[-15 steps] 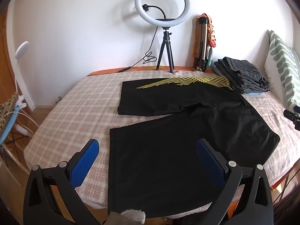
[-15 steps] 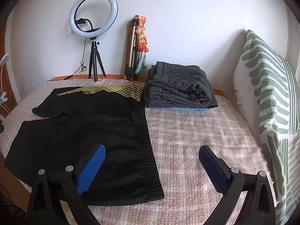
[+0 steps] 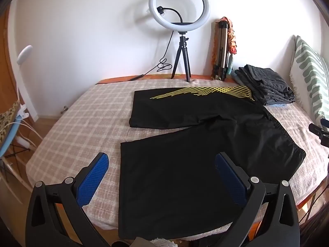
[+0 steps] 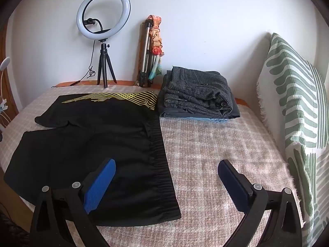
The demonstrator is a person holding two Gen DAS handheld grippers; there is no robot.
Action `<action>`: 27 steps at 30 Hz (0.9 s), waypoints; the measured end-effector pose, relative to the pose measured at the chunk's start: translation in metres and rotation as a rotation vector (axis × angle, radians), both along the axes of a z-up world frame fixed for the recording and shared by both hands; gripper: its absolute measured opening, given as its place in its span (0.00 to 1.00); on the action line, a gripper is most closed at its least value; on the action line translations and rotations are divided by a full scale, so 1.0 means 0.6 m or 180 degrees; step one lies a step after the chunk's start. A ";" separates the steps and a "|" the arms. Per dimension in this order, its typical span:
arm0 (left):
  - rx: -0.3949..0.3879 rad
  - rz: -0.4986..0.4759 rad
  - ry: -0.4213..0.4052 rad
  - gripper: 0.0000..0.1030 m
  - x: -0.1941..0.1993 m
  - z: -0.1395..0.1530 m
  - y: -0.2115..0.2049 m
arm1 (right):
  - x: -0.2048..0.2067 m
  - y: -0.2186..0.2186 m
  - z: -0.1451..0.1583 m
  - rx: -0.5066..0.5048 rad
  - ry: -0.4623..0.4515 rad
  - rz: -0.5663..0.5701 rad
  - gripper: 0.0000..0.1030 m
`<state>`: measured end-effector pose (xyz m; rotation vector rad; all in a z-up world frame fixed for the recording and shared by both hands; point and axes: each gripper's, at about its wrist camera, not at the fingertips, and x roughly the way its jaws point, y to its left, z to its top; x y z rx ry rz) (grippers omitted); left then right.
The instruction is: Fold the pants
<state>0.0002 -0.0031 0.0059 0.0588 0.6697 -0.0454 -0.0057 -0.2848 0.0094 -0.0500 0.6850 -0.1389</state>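
We saw the black shorts [image 3: 205,144] spread flat on the checked blanket [image 3: 82,119] covering the bed, both legs pointing twd the left side, waistband [image 4: 159,150] on the right. The far leg carried a yellow line print [image 3: 207,91]; the near leg ran down to the bed's front edge. The two legs lay apart at the hems w/ a wedge of blanket showing btwn them.

Our left gripper [image 3: 162,168] was released, jaws wide, holding nothing. It hovered over the near leg: the right pad sat above black fabric, the left pad above bare blanket just beside the leg's hem edge. We couldn't tell whether either pad touched the cloth.

Our right gripper [image 4: 166,175] was likewise released & empty, jaws wide apart. Its left pad hung over the shorts near the waistband, its right pad over bare blanket.

Beyond the waistband, a stack of folded dark clothes [image 4: 197,94] sat touching or just beside the printed leg's top corner. A green-striped pillow [image 4: 294,111] stood at the right. Against the back wall: a ring light [image 3: 178,6] on a small tripod, & a folded tripod [image 4: 146,57] w/ a coloured cloth draped on it.
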 end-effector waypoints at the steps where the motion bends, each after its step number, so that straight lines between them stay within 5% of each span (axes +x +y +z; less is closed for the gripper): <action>1: 0.0001 0.0001 -0.0002 1.00 0.000 0.000 -0.002 | 0.000 0.000 0.000 0.0004 -0.0002 -0.0001 0.98; 27: -0.0025 -0.0014 -0.0002 1.00 -0.006 0.001 0.003 | 0.001 0.001 -0.008 -0.0022 0.0014 0.0020 0.98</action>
